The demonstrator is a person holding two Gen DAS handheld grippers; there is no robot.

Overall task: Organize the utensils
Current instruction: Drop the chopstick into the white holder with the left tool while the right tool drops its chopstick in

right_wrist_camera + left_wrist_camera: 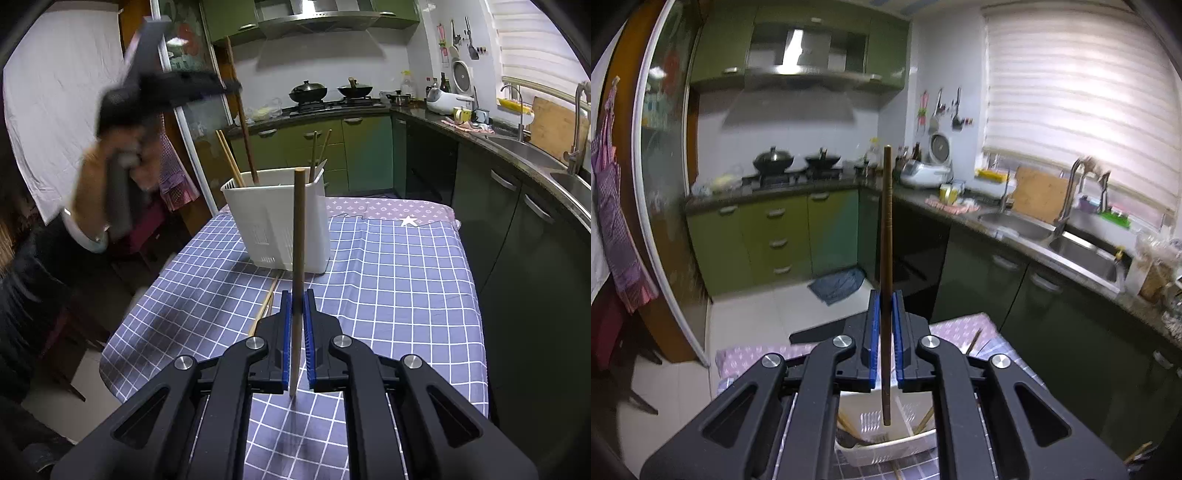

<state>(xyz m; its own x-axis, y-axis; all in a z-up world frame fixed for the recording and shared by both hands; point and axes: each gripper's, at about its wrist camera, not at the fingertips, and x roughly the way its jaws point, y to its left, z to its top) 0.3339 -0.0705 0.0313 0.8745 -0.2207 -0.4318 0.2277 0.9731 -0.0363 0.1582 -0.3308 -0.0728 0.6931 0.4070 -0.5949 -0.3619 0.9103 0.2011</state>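
My left gripper (886,299) is shut on a dark brown chopstick (887,229) that stands upright. Its lower end hangs over the white utensil basket (882,448), which holds a few chopsticks. In the right wrist view a hand holds that left gripper (232,86), blurred, at the upper left, and its dark chopstick (242,122) slants down to the basket (277,221). My right gripper (297,295) is shut on a pale wooden chopstick (299,229), upright above the checked tablecloth (388,277), in front of the basket. Loose chopsticks (264,306) lie on the cloth just left of my right gripper's fingers.
The basket holds wooden chopsticks on its left side (229,158) and right side (318,151). A counter with a double sink (546,162) runs along the right, close to the table's edge. Green cabinets (354,155) and a stove with woks (328,90) stand beyond. Chairs (44,295) stand to the left.
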